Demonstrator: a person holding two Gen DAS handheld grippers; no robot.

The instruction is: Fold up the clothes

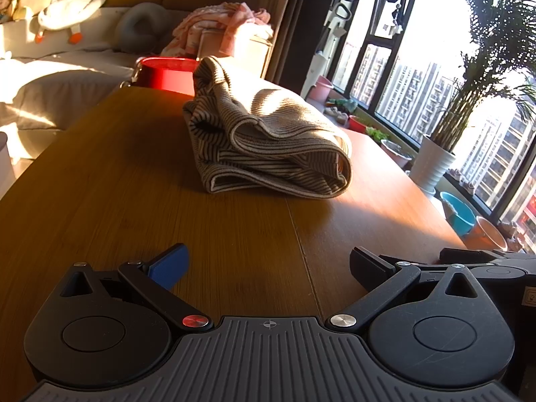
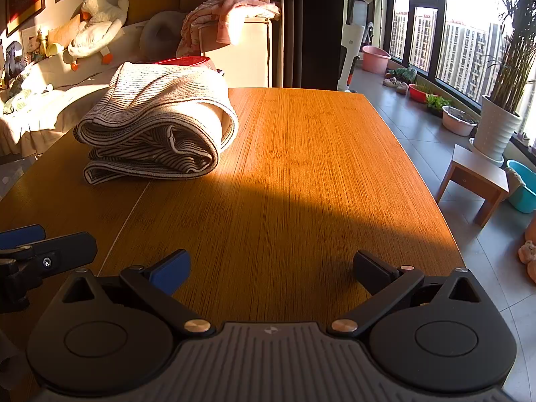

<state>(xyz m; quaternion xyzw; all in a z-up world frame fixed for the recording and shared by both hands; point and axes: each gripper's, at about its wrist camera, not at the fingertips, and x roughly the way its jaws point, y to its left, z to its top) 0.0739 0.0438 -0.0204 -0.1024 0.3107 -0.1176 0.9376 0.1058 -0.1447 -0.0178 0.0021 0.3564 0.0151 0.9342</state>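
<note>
A beige garment with thin dark stripes (image 1: 268,137) lies folded in a thick bundle on the wooden table (image 1: 134,194); the right wrist view shows the same striped garment (image 2: 157,127) at the table's (image 2: 301,167) far left. My left gripper (image 1: 268,264) stands open over bare wood, well short of the bundle, with nothing between its fingers. My right gripper (image 2: 271,268) is open too, over the near part of the table, to the right of the garment. The left gripper's fingers (image 2: 50,251) show at the right view's left edge.
A red tub (image 1: 167,73) stands just behind the garment. Beyond it are a sofa with a plush goose (image 2: 97,26) and a pink cloth heap (image 2: 231,10). To the right are a small stool (image 2: 475,177), plant pots, basins and large windows.
</note>
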